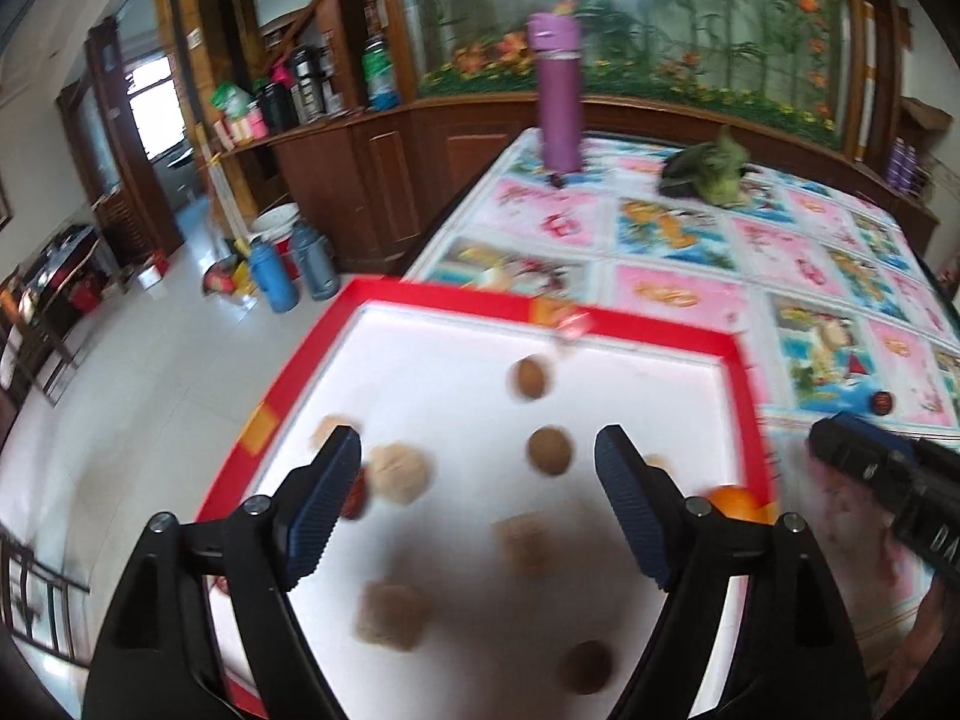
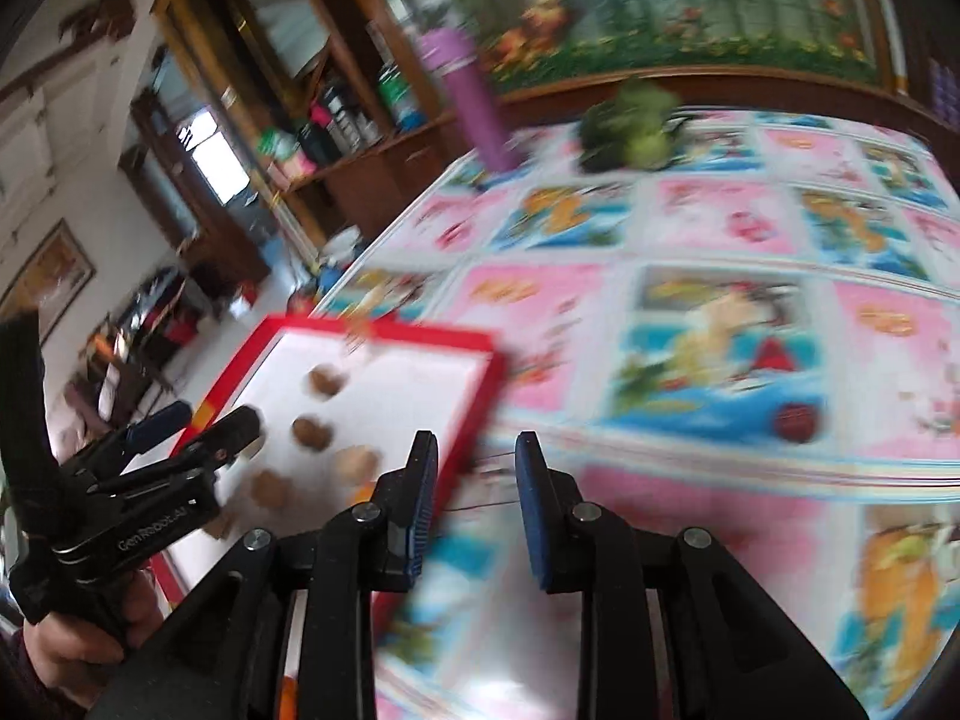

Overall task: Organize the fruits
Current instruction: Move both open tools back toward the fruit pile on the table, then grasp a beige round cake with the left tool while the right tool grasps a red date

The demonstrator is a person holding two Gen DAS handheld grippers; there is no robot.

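Nearest me, the left tool [image 1: 480, 468] hangs released and empty over the red-rimmed tray [image 1: 744, 360], low centre of its frame, where small brown round fruits [image 1: 549, 450] and paler lumps [image 1: 399, 473] lie scattered. I judge them light, hard-shelled and prone to roll, so I'd pinch one across its middle. An orange [image 1: 735, 501] peeks at the tray's right edge. Only the right view shows my right tool [image 2: 474, 468], parted and empty, beside the tray over the patterned bench [image 2: 690, 222], and a dark red fruit [image 2: 795, 420] there
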